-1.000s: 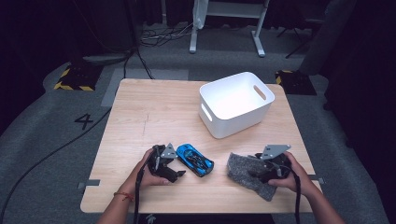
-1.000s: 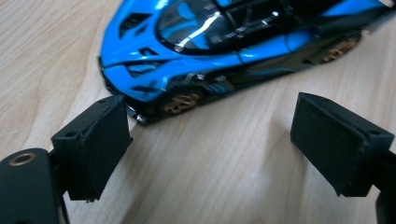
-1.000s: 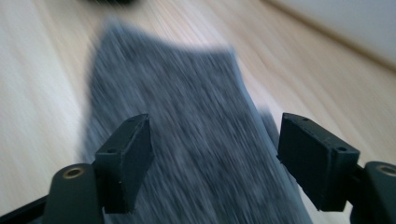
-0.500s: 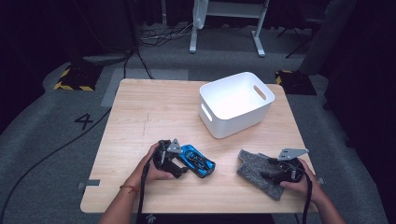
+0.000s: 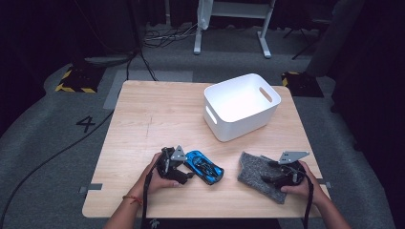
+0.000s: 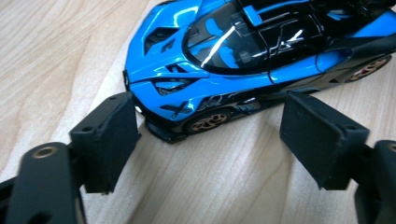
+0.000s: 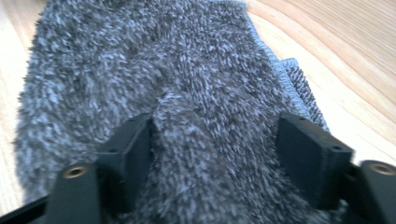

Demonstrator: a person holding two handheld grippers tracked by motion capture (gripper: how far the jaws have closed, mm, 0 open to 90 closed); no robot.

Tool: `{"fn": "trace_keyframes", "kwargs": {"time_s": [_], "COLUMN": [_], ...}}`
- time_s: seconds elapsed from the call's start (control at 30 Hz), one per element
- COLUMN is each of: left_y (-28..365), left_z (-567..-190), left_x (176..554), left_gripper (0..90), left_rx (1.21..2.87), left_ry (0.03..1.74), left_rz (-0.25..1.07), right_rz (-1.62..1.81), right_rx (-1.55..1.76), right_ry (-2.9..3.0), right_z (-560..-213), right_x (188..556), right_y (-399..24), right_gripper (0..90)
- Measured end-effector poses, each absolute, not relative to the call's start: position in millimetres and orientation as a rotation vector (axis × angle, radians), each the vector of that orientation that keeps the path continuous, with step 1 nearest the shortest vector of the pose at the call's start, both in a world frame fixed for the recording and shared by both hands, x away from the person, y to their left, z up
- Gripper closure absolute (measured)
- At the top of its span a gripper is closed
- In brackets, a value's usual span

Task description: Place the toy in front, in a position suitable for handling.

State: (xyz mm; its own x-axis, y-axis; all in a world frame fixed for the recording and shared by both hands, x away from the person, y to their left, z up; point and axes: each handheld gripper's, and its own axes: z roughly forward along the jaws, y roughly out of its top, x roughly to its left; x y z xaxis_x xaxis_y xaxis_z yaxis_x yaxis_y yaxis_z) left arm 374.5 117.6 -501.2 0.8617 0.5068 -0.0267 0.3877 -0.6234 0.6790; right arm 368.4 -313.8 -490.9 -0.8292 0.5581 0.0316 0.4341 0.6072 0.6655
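Observation:
A blue and black toy car (image 5: 205,167) (image 6: 243,51) lies on the wooden table (image 5: 157,119) near its front edge. My left gripper (image 5: 187,173) (image 6: 210,140) sits low at the car's left. Its jaws have just been closing, and the car's nose corner is between them. The left pad (image 6: 109,140) is at the bumper and the right pad (image 6: 320,140) stands clear of the car. A grey fluffy cloth (image 5: 255,171) (image 7: 177,70) lies to the right. My right gripper (image 5: 266,178) (image 7: 215,158) rests on it, jaws just closing, with a ridge of cloth between the open pads.
A white plastic bin (image 5: 241,105) with handle slots stands at the back right of the table, behind the cloth. Bare wood lies to the left and the middle back. Cables and a white frame stand on the floor beyond the table.
My right hand has come down and toward the near edge, settling its jaws onto the grey cloth. The left hand has stayed beside the car.

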Motion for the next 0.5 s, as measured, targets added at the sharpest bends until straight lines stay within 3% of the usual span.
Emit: {"fn": "trace_keyframes", "kwargs": {"time_s": [0.1,0.13,0.2,0.27,0.33,0.37,0.4,0.43,0.5], "left_y": [117.8,117.8,117.3,117.5,117.6,117.5,117.5,117.5,117.4], "left_z": [-502.4,-502.4,-502.5,-502.4,-502.5,-502.5,-502.5,-502.5,-502.6], "left_x": [373.6,373.0,371.7,371.0,370.7,370.6,370.6,370.6,370.6], "left_gripper": [22.9,22.9,22.7,22.6,22.0,21.2,21.2,21.2,21.2], "left_rx": [2.304,2.304,2.303,2.306,2.307,2.309,2.309,2.309,2.308], "left_ry": [0.640,0.640,0.642,0.640,0.637,0.637,0.637,0.637,0.638], "left_rz": [0.221,0.225,0.222,0.226,0.223,0.221,0.221,0.221,0.222], "right_rz": [1.036,1.036,1.057,1.057,1.078,1.090,1.105,1.105,1.112], "right_rx": [0.785,0.785,0.743,0.737,0.724,0.735,0.744,0.744,0.722], "right_ry": [2.674,2.674,2.683,2.681,2.676,2.653,2.651,2.651,2.653], "right_z": [-488.4,-488.4,-488.4,-488.0,-487.1,-486.0,-485.2,-485.2,-481.6], "right_x": [369.0,369.0,366.9,366.4,365.5,364.5,363.7,363.7,359.7], "right_y": [-308.3,-308.3,-305.9,-305.8,-307.1,-307.6,-307.1,-307.1,-303.6], "right_gripper": [61.9,61.9,72.1,72.2,67.7,51.3,43.8,43.8,33.9]}}
